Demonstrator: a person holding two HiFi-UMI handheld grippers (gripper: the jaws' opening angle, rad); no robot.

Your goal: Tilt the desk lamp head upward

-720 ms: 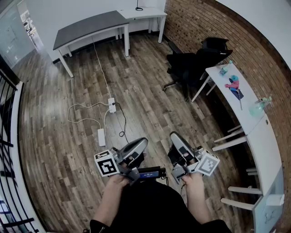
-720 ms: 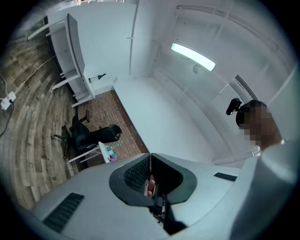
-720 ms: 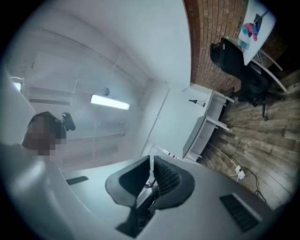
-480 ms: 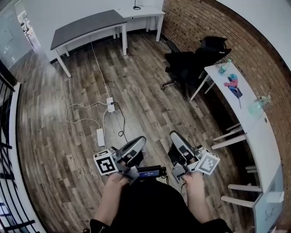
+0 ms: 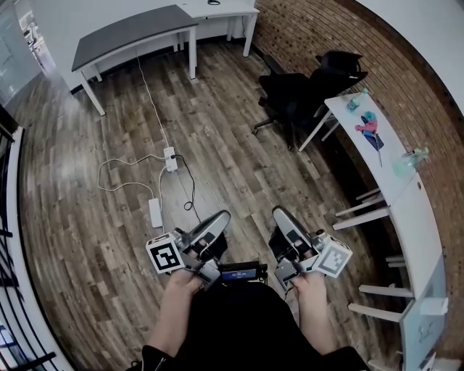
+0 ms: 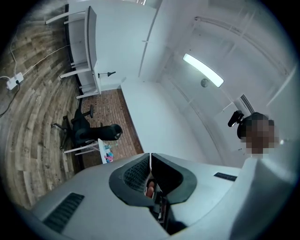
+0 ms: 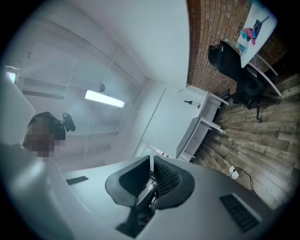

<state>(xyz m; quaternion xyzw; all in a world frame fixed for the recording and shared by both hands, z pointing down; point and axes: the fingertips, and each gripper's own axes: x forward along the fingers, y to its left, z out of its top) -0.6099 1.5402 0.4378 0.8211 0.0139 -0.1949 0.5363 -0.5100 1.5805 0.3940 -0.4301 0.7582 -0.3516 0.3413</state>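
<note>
Desk lamp [image 6: 107, 73] on desk [image 5: 230, 11], left gripper [image 5: 218, 219] closed, right gripper [image 5: 280, 215] closed

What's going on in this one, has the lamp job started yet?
A person stands on the wooden floor of an office, holding the left gripper and the right gripper close to the body. Both have their jaws shut with nothing between them. The desk lamp sits on a white desk by the far wall, well away from either gripper, so tilting its head has not begun.
</note>
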